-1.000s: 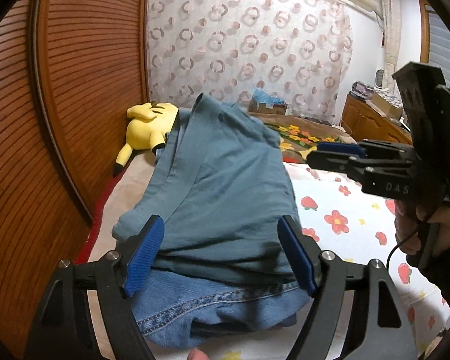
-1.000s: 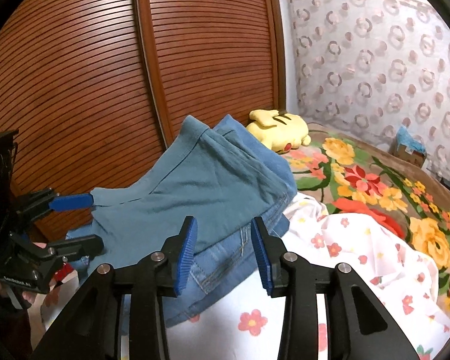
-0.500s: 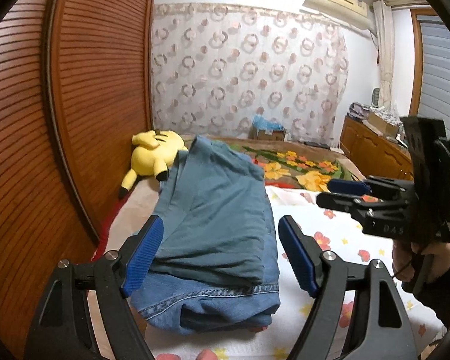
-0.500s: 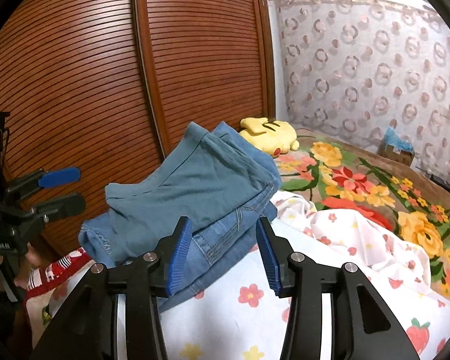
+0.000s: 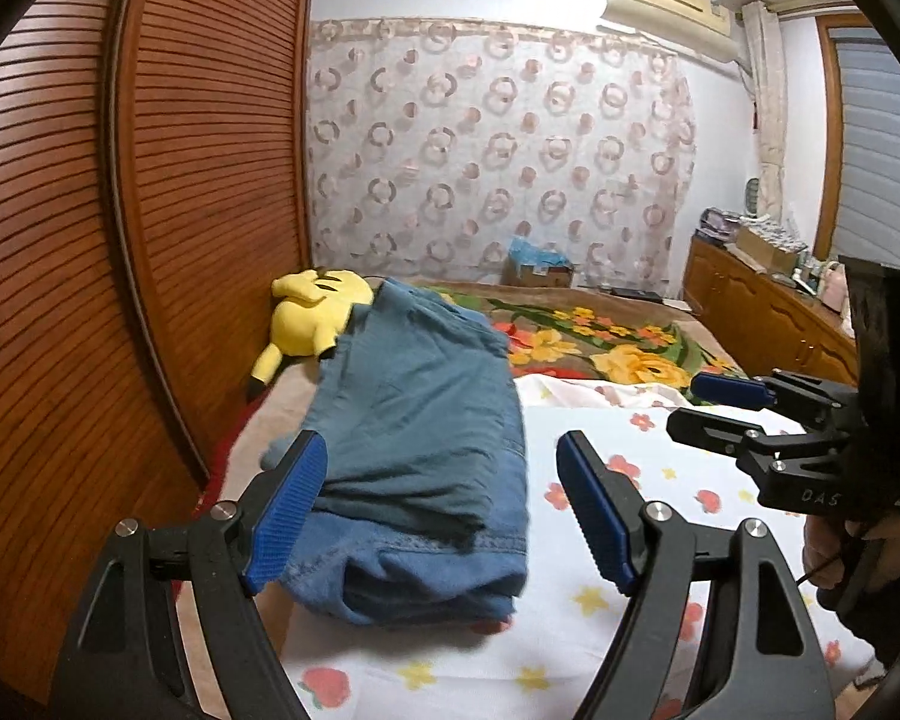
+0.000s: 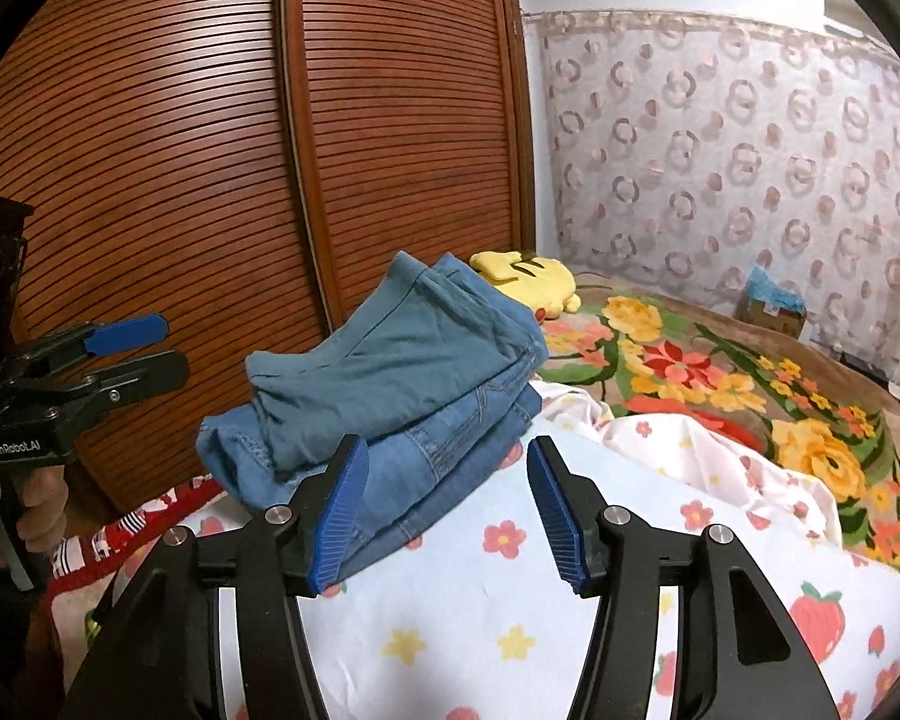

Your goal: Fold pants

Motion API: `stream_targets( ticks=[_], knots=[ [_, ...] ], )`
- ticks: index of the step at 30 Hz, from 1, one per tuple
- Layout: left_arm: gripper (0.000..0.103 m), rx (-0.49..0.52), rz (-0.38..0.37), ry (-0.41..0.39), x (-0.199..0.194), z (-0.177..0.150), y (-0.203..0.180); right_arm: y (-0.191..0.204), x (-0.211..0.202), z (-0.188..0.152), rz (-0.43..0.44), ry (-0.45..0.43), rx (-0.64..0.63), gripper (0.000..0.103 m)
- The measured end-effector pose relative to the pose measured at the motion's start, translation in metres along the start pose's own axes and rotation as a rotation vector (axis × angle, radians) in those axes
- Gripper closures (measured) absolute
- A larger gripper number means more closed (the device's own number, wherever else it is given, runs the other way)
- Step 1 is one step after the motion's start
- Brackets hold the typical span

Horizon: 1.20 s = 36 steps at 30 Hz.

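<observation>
Left gripper [image 5: 441, 507] is spread wide with nothing in it, and the folded pants [image 5: 426, 438] sit just ahead between its fingers, teal pair on top of the jeans [image 6: 444, 450]. Right gripper [image 6: 447, 504] is also parted and empty, stack ahead and slightly left. Looks basically folded to me; I'd just square the stack's edges and keep clear of the yellow plush [image 5: 315, 315] beyond.

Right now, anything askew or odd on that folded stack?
Minor only. The teal pants sit skewed on the folded jeans, with the teal's near edge rumpled and the jeans' hem poking out beneath. Both the left gripper and right gripper are open, clear of the cloth. Nothing spilled or damaged.
</observation>
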<state>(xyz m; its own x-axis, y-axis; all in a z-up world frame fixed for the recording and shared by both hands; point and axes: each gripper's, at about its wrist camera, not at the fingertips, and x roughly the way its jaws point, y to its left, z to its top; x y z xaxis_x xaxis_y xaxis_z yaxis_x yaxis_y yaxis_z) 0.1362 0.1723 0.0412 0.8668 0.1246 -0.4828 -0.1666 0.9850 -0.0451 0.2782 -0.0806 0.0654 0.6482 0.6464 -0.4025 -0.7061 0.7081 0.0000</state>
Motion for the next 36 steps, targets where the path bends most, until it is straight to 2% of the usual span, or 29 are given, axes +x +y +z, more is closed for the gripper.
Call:
stream_targets(
  ticks=[11,25,36],
  knots=[
    [0.023,0.009,-0.015,0.017,-0.011,-0.021,-0.023,0.017,-0.039,-0.031,-0.06,0.001,0.042,0.045],
    [0.023,0.052,-0.1,0.017,-0.041,-0.051,-0.063,0.045,-0.104,-0.071,-0.159,-0.034,0.104,0.044],
    [0.023,0.093,-0.175,-0.017,-0.073,-0.054,-0.103,0.078,-0.158,-0.092,-0.274,-0.074,0.147,0.04]
  ],
)
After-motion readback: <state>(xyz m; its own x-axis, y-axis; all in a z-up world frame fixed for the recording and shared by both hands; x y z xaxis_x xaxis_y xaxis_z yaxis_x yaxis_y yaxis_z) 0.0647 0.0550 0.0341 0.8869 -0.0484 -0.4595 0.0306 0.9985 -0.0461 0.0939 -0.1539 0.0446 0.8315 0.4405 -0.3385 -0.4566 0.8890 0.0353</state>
